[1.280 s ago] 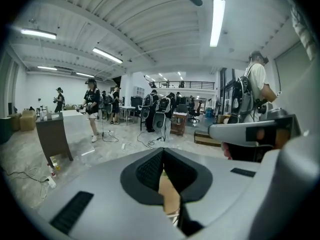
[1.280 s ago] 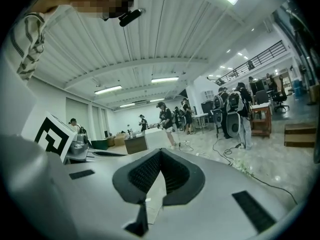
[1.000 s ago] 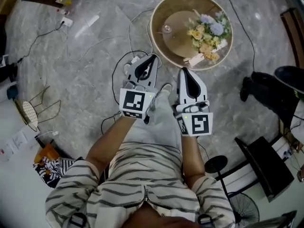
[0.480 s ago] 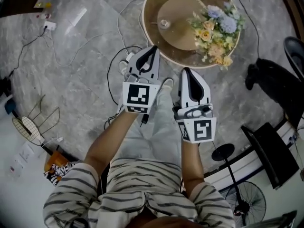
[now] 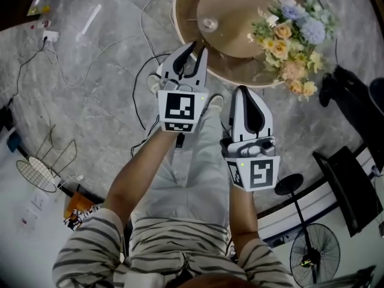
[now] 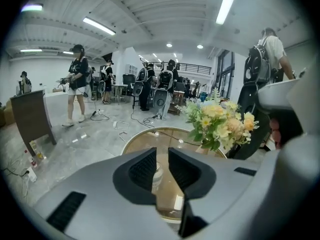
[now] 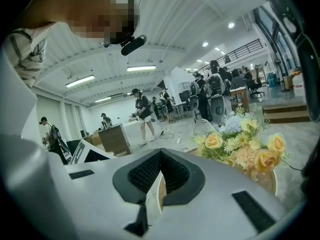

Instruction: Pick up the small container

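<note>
The small clear container (image 5: 209, 23) stands on the round glass-topped table (image 5: 177, 18), left of a bouquet of flowers (image 5: 294, 41). My left gripper (image 5: 199, 47) is held over the table's near rim and points at the container. Its jaws are opening to a narrow gap with nothing between them. In the left gripper view the container (image 6: 157, 174) shows through that gap, some way beyond the left gripper (image 6: 162, 156). My right gripper (image 5: 242, 90) is held lower and to the right, short of the table. In its own view the right gripper (image 7: 160, 156) is shut and empty.
Cables and a power strip (image 5: 48, 38) lie on the grey floor at the left, and a wire basket (image 5: 45, 164) lies further down. A black stand (image 5: 345, 188) and a fan (image 5: 312, 254) are at the right. Several people (image 6: 77, 84) stand far off in the hall.
Both grippers have come nearer to the table, which now fills more of the top of the head view. The left gripper has reached further forward than the right.
</note>
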The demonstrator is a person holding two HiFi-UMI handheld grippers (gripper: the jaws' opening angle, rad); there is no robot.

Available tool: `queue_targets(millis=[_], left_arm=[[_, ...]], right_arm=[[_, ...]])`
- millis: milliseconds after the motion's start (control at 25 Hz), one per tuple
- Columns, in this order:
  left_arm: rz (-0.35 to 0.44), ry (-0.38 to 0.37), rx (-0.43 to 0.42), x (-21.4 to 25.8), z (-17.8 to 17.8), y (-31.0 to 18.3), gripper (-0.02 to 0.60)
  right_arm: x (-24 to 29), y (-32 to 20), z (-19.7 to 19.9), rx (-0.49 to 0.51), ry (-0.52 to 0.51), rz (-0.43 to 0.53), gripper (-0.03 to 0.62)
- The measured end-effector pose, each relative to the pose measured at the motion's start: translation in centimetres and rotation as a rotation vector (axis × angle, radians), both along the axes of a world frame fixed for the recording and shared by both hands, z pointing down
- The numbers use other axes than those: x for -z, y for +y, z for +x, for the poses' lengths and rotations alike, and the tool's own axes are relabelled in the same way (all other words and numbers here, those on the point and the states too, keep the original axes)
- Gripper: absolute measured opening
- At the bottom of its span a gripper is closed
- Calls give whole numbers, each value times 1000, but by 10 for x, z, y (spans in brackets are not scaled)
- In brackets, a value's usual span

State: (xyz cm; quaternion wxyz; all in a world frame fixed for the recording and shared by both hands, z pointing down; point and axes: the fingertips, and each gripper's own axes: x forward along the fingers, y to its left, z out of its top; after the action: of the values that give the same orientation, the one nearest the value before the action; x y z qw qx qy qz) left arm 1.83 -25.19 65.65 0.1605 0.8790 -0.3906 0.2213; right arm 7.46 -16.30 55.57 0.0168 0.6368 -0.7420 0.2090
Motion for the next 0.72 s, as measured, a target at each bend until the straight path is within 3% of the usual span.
queue_targets(millis=[360, 720], left_arm=[[-55, -39, -21, -82, 14, -20, 129], [-32, -95, -45, -128, 23, -45, 268]], right_arm=[[-48, -4, 2, -16, -6, -48, 9], [-65, -9, -1, -1, 8, -66, 11]])
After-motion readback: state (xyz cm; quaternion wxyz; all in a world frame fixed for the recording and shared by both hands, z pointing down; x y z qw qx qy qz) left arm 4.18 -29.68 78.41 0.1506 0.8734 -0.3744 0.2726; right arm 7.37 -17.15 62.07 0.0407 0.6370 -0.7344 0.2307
